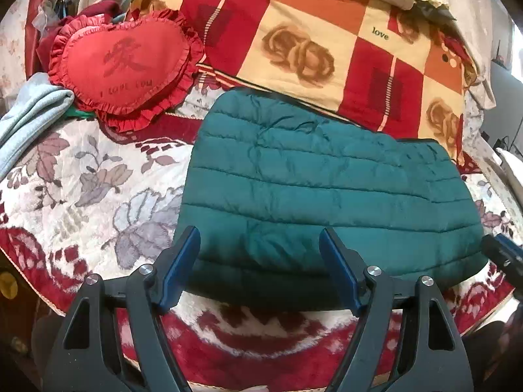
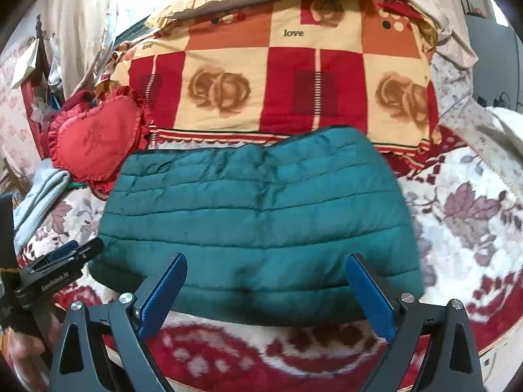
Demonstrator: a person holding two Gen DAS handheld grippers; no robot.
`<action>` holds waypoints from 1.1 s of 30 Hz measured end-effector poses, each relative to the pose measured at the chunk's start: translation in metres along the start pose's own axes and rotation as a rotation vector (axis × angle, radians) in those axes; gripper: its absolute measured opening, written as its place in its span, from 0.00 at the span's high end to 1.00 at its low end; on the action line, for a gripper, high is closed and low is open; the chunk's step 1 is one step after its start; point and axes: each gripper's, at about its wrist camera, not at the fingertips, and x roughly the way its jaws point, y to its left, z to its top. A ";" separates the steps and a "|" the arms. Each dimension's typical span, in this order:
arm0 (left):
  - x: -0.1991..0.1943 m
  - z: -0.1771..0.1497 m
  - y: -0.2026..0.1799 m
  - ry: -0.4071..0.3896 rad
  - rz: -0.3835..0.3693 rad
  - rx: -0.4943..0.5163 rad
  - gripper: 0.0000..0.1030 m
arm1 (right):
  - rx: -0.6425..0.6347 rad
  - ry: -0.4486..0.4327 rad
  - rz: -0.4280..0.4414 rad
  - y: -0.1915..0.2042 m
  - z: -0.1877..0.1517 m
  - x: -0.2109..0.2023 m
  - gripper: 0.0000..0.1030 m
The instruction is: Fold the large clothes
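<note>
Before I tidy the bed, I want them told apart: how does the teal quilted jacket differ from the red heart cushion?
The teal quilted jacket is folded into a broad flat rectangle; the red heart cushion is heart-shaped, smaller, with a ruffled edge. The jacket has plain stitched bands; the cushion bears printed writing. Both rest on the floral blanket.

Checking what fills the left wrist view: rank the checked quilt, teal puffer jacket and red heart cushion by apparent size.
1. checked quilt
2. teal puffer jacket, nearly as large, but nearer the camera, so unsure
3. red heart cushion
</note>
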 end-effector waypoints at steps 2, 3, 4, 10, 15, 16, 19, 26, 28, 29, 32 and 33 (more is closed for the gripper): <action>-0.002 -0.001 -0.004 -0.005 0.005 0.006 0.26 | 0.008 0.008 0.010 0.006 -0.004 0.003 0.06; -0.003 -0.002 -0.006 -0.011 0.009 0.009 0.26 | 0.010 0.011 0.013 0.008 -0.006 0.004 0.06; -0.005 -0.004 -0.007 -0.018 0.010 0.011 0.26 | 0.010 0.013 0.013 0.009 -0.007 0.005 0.06; -0.009 -0.008 -0.014 -0.028 0.004 0.012 0.26 | 0.005 0.005 -0.008 0.011 -0.010 0.002 0.06; -0.009 -0.010 -0.021 -0.028 0.003 0.029 0.26 | 0.000 -0.004 -0.013 0.012 -0.011 0.000 0.06; -0.009 -0.010 -0.022 -0.029 0.006 0.032 0.26 | -0.001 -0.005 -0.016 0.012 -0.012 0.000 0.06; -0.008 -0.010 -0.024 -0.030 0.012 0.037 0.26 | -0.002 -0.013 -0.022 0.013 -0.011 -0.001 0.06; -0.007 -0.009 -0.026 -0.030 0.017 0.046 0.26 | 0.022 -0.015 -0.016 0.008 -0.010 -0.001 0.06; -0.007 -0.008 -0.027 -0.030 0.019 0.050 0.26 | 0.019 -0.012 -0.018 0.008 -0.010 0.000 0.06; -0.006 -0.008 -0.027 -0.029 0.018 0.051 0.26 | 0.019 -0.012 -0.019 0.009 -0.010 0.001 0.06; -0.005 -0.008 -0.028 -0.028 0.019 0.051 0.26 | 0.015 -0.011 -0.018 0.010 -0.010 0.002 0.06; -0.006 -0.008 -0.028 -0.028 0.018 0.051 0.26 | 0.014 -0.010 -0.018 0.010 -0.010 0.002 0.06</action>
